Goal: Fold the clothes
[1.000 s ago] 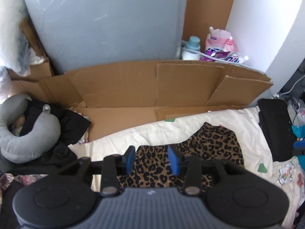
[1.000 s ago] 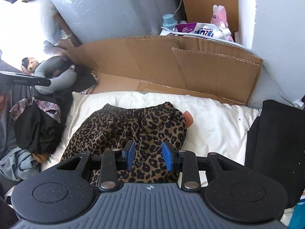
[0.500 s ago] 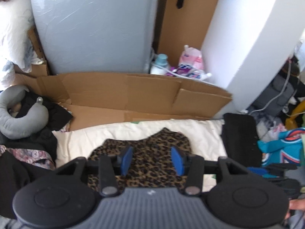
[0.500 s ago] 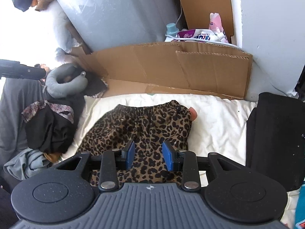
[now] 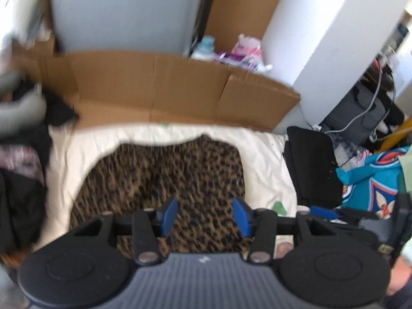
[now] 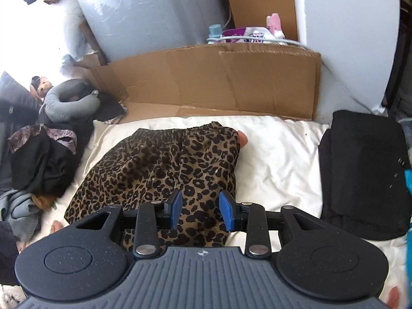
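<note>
the leopard-print garment [image 6: 164, 170] is laid out flat on the cream bedding [image 6: 278, 159], waistband toward the cardboard [image 6: 219, 79]. both the left gripper [image 5: 203, 216] and right gripper [image 6: 199, 211] have been pulled back toward its near edge, fingers apart with nothing pinched, the left ones spread wider than a second ago. looks like a fresh grab is being lined up.

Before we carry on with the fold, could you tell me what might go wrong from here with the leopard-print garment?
1. Both grippers, left gripper and right gripper, are open above the leopard-print garment with nothing pinched; a grab might catch only the top layer.
2. The garment lies on a soft cream sheet, which a low pinch could gather too.
3. The black folded cloth and dark clothes pile sit close beside it and might snag.
</note>
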The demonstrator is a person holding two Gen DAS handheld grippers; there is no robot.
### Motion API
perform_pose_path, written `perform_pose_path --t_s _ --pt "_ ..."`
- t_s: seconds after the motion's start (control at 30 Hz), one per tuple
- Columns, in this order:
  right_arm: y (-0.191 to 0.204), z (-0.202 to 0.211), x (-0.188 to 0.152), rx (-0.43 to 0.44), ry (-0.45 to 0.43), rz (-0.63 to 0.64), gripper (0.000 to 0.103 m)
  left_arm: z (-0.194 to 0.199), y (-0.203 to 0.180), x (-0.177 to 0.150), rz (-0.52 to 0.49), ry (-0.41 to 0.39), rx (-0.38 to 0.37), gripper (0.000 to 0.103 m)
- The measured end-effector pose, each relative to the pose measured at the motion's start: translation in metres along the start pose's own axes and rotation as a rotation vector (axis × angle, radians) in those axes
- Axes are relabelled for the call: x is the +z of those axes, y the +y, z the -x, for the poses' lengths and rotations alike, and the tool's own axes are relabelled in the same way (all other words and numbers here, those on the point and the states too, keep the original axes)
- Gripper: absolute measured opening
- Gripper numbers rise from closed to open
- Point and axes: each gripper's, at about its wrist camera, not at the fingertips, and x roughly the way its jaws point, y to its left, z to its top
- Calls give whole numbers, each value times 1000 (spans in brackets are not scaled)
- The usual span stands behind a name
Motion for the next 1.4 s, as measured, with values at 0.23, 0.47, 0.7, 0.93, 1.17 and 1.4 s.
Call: perform_pose_path --t_s 0.23,0.47,0.7,0.93,1.17,1.4 --pt "-5 -47 -40 26 35 -37 39 -19 32 -22 55 64 -19 51" --pt "-16 -82 -74 16 2 -101 39 -56 24 -32 -2 129 -9 52" --pt "-34 -120 -101 -28 -17 -186 39 -84 7 -41 -57 165 16 54" --pt "-48 -151 -124 -16 -51 -285 39 -96 -2 -46 -90 177 54 54" --pt "-41 -172 -141 23 -21 -341 33 -103 -12 -44 -81 191 27 55" --pt "-44 -162 -141 -2 -25 -397 1 -103 -25 -49 -124 180 26 55"
